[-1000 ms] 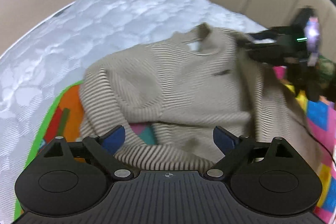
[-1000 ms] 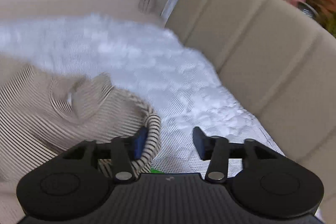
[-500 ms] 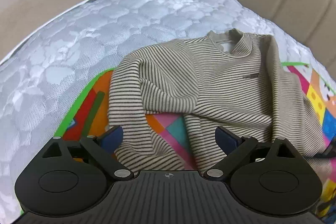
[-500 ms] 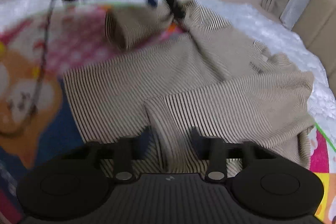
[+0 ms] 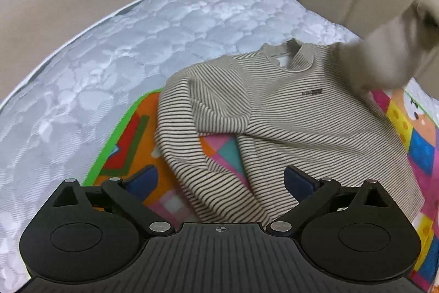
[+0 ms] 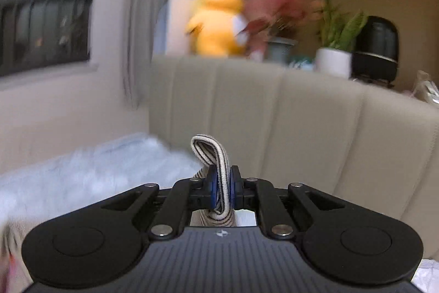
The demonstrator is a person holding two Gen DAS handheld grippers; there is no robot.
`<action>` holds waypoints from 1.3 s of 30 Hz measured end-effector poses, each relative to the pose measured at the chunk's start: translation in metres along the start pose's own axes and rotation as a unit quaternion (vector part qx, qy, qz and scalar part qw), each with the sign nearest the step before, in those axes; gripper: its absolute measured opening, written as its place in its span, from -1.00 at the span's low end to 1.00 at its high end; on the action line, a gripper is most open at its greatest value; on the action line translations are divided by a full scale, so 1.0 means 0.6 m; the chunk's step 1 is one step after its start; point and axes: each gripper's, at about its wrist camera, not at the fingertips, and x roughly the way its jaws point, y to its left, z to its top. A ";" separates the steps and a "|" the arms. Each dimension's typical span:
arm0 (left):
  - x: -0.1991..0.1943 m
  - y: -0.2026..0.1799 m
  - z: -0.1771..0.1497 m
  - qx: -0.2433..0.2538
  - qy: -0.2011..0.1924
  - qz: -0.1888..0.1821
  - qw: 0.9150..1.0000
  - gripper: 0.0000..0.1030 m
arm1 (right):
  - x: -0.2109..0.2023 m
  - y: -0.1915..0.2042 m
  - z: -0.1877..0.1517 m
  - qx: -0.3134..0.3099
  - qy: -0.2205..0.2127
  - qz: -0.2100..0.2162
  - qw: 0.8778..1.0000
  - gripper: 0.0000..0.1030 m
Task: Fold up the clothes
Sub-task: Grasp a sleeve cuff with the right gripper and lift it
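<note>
A beige striped sweater (image 5: 288, 114) lies front up on a colourful play mat (image 5: 129, 139) on the bed. Its left sleeve is folded down toward my left gripper (image 5: 219, 179), which is open and empty just above the sleeve's lower end. Its right sleeve (image 5: 384, 54) is lifted in the air at the upper right, blurred. In the right wrist view my right gripper (image 6: 222, 190) is shut on the striped sleeve cuff (image 6: 216, 155), held up facing the headboard.
A white quilted mattress (image 5: 109, 67) surrounds the mat. A beige padded headboard (image 6: 301, 122) runs behind. Above it a shelf holds a yellow plush toy (image 6: 216, 18), potted plants (image 6: 337, 45) and a black speaker (image 6: 376, 45).
My right gripper has closed on the sweater's right sleeve cuff and lifted it up and away from the body. My left gripper has stayed open over the left sleeve.
</note>
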 end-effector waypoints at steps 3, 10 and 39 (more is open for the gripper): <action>-0.008 0.012 0.000 -0.011 -0.001 0.000 1.000 0.98 | 0.003 0.030 0.014 0.009 -0.010 0.028 1.000 -0.84; -0.026 0.048 -0.014 -0.037 0.001 0.000 0.999 1.00 | 0.069 0.216 -0.035 -0.026 0.063 0.143 0.987 -0.83; -0.047 0.128 -0.078 -0.064 0.033 -0.005 0.997 1.00 | -0.017 0.474 -0.231 -0.128 0.230 0.392 0.882 -0.12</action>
